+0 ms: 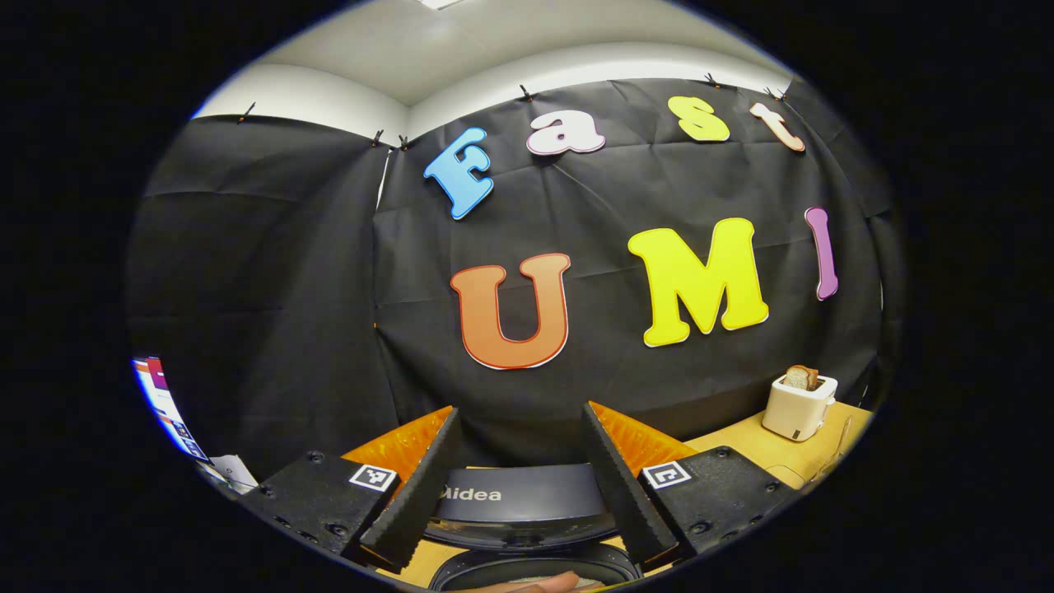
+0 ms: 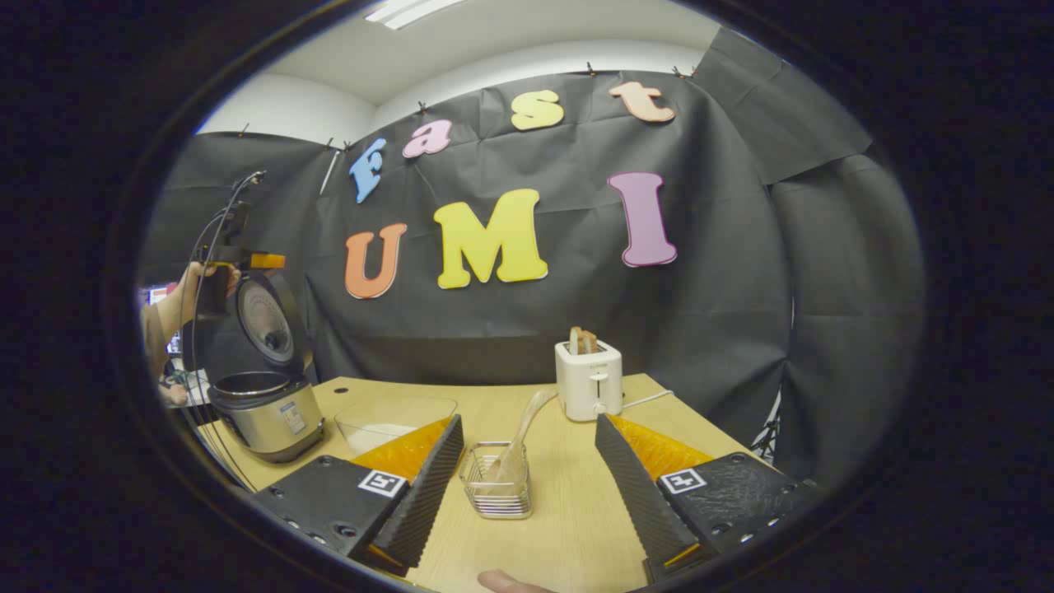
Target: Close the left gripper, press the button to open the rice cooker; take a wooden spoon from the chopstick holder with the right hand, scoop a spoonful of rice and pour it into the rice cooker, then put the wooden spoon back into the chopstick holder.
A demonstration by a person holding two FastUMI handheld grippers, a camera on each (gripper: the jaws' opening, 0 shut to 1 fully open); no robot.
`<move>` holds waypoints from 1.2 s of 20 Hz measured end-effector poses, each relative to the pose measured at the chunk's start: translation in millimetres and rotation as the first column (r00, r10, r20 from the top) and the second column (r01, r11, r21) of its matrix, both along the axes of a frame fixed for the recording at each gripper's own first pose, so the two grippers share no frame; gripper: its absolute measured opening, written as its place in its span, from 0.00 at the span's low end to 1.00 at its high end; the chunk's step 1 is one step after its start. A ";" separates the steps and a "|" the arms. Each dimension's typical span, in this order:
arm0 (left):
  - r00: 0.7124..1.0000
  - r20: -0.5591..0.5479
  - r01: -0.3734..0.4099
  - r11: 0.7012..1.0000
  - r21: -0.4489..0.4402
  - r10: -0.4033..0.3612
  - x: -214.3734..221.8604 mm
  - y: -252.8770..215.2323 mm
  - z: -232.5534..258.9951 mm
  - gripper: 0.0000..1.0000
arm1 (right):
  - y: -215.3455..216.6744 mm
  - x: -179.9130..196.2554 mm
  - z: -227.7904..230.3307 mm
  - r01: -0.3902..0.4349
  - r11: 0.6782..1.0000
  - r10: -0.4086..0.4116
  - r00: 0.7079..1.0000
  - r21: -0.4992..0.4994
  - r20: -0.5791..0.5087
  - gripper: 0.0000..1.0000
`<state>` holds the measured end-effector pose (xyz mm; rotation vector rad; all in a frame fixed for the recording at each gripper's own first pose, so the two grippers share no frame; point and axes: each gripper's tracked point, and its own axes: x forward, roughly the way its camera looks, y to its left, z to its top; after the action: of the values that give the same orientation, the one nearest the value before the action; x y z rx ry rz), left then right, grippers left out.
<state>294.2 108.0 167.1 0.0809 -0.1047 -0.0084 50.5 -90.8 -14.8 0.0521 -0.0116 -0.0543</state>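
right gripper view looks across a light wooden table toward a black cloth wall. the right gripper sits low over the table with its jaws spread wide apart and nothing between them. framed in the gap between the fingers stands a small wire chopstick holder, and a wooden spoon rests in it, handle leaning up and to the right. just behind and left of the holder is a clear bowl with something pale at the bottom, partly hidden by the left finger. farther back near the wall stands a white toaster with bread slices poking out of its slots. at the far left of the table the rice cooker stands with its lid raised upright and the dark pot rim exposed. above the lid a hand holds the left gripper, small and seen from afar.

left gripper view faces the same wall from just above the cooker. the left gripper has its jaws released, well apart, gripping nothing. between the fingers shows the top edge of the upright lid, and below it the dark rim of the rice cooker. the toaster stands far right on the table.
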 end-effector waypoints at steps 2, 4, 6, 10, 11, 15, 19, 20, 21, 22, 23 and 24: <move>1.000 0.022 0.010 1.000 -0.019 -0.010 -13.2 -0.5 -2.4 0.93 | -1.2 -1.7 1.0 0.011 1.000 -0.011 1.000 -0.011 0.004 0.91; 0.999 0.033 0.022 1.000 -0.001 -0.022 -24.3 -3.0 -8.8 0.94 | -0.2 -3.8 3.8 0.012 1.000 -0.012 1.000 -0.009 0.010 0.91; 0.999 0.038 0.027 1.000 0.005 -0.027 -38.0 -2.9 -15.0 0.95 | 3.2 -6.6 5.1 0.006 1.000 -0.006 1.000 -0.007 0.014 0.92; 0.998 0.048 0.041 0.999 -0.002 -0.041 -69.7 -4.2 -33.6 0.95 | 13.0 -11.3 8.4 -0.007 0.999 0.008 1.000 -0.034 0.030 0.96; 0.998 0.042 0.047 0.999 0.004 -0.047 -77.6 -5.7 -40.6 0.95 | 17.0 -12.7 9.0 -0.014 0.999 0.016 0.999 -0.044 0.033 0.92; 0.998 0.023 0.062 0.998 -0.019 -0.062 -105.5 -5.9 -67.0 0.95 | 25.7 -16.9 10.8 -0.027 0.998 0.030 0.999 -0.061 0.045 0.96; 0.999 0.009 0.054 0.998 -0.035 -0.054 -125.5 -8.3 -94.3 0.95 | 29.2 -18.6 9.3 -0.033 0.997 0.036 0.999 -0.064 0.040 0.95; 0.999 0.005 0.052 0.998 -0.043 -0.052 -129.6 -8.0 -100.2 0.95 | 30.7 -17.7 8.1 -0.035 0.997 0.037 0.999 -0.064 0.037 0.96; 0.999 -0.001 0.050 0.997 -0.050 -0.050 -134.0 -8.4 -106.9 0.95 | 30.8 -17.2 8.1 -0.035 0.997 0.037 0.999 -0.062 0.036 0.96; 0.999 -0.010 0.049 0.997 -0.060 -0.050 -137.4 -8.9 -113.8 0.95 | 29.9 -16.8 7.6 -0.034 0.998 0.036 0.999 -0.061 0.035 0.96; 0.999 -0.022 0.048 0.997 -0.068 -0.049 -140.5 -9.7 -120.5 0.93 | 29.9 -16.8 7.1 -0.034 0.998 0.036 0.999 -0.060 0.033 0.96; 0.998 -0.028 0.046 0.996 -0.074 -0.048 -143.2 -10.4 -127.1 0.94 | 29.5 -16.4 6.6 -0.033 0.998 0.035 0.999 -0.058 0.033 0.92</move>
<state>151.0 97.7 40.0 0.0050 -0.0767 -0.0531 34.1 -61.3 -8.1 -0.0045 -0.0458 -0.0190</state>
